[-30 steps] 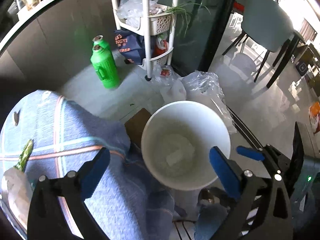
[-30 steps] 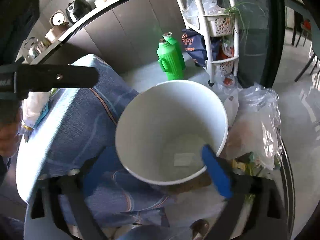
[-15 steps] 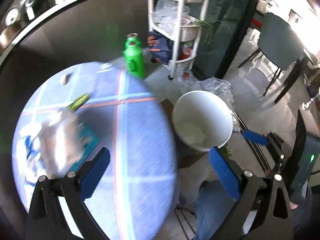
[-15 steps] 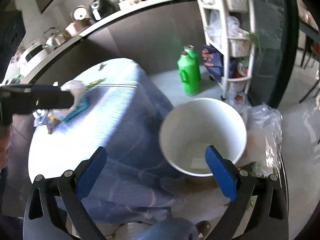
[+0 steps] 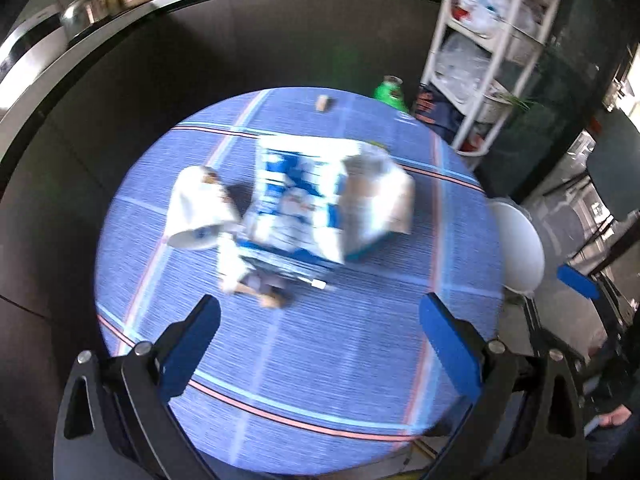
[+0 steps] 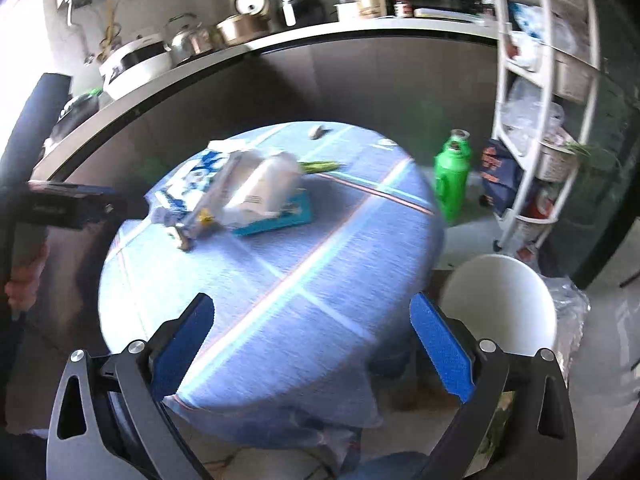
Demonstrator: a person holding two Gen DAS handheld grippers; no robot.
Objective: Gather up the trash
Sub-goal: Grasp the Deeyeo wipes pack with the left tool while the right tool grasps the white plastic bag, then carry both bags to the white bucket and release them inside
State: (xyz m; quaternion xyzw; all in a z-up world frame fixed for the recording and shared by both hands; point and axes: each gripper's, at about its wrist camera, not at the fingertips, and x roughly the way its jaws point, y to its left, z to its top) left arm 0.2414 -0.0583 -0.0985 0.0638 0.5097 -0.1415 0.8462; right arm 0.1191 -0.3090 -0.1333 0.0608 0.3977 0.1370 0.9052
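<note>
A pile of trash lies on the round table with a blue cloth [image 5: 320, 360]: a white paper cup on its side [image 5: 200, 212], white and blue wrappers [image 5: 296, 196], a crumpled white bag [image 5: 376, 200] on a teal card. The pile also shows in the right wrist view [image 6: 248, 196], with a green strip [image 6: 320, 166] behind it. The white bin [image 6: 500, 312] stands on the floor right of the table, also in the left wrist view [image 5: 520, 248]. My left gripper [image 5: 320, 344] is open and empty above the table's near part. My right gripper [image 6: 312, 344] is open and empty, above the table edge.
A green bottle [image 6: 452, 184] stands on the floor by a white shelf trolley [image 6: 536, 120]. A clear plastic bag [image 6: 572, 312] lies beside the bin. A dark counter with pots and kettles [image 6: 200, 40] curves behind the table. A small brown bit [image 5: 322, 103] lies at the table's far edge.
Both grippers have swung left and up from over the bin to over the table. The trash pile has come into the middle of the left wrist view. Both stay open.
</note>
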